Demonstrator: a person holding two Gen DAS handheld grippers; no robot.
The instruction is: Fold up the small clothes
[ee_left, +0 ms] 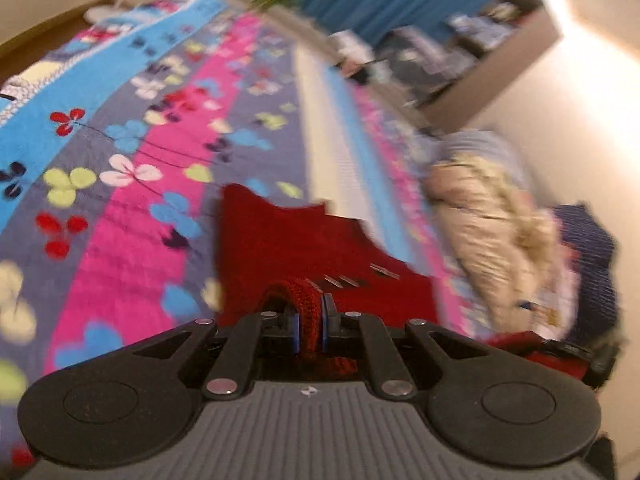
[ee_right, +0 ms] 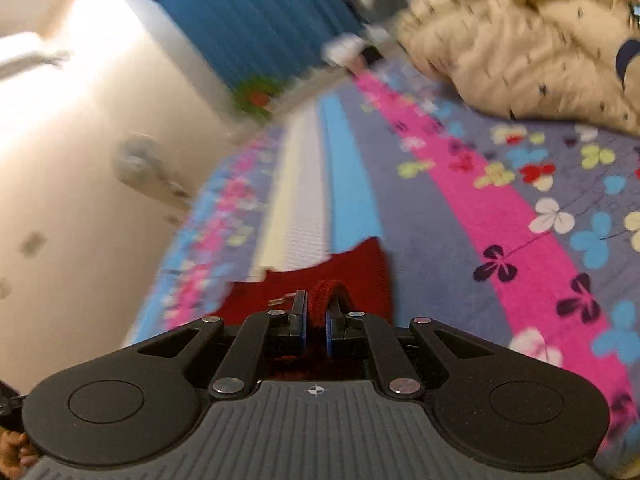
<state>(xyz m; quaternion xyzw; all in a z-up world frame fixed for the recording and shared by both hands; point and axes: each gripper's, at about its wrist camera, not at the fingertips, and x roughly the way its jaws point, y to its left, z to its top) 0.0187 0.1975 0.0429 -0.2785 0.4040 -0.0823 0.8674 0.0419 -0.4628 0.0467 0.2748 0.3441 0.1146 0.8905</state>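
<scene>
1. Stage of the task — the red knitted garment (ee_left: 288, 240) is gripped at two places along its ribbed edge and hangs in front of both cameras above the bed. No fold shows in it, so by my judgement the folding proper is still to do: lay the piece flat on the bedspread (ee_left: 132, 184), fold it, then set it aside.
2. Remaining work — a heap of other clothes (ee_left: 492, 232), beige and dark blue, lies on the far side of the bed beside the wall; whether any of these are already folded cannot be told, as both views are blurred.
3. Left tongs (ee_left: 307, 322) — jaws narrow, clamped on a thick red ribbed band that bulges up between the blue pads; the tongs point downward over the flowered bedspread, with the garment draped ahead of them.
4. Right tongs (ee_right: 316, 326) — likewise drawn nearly together on a fold of the same red knit; they tilt downward, the view rolled so the bed slopes across it.
5. A blue curtain (ee_right: 256, 12) closes the background.
</scene>
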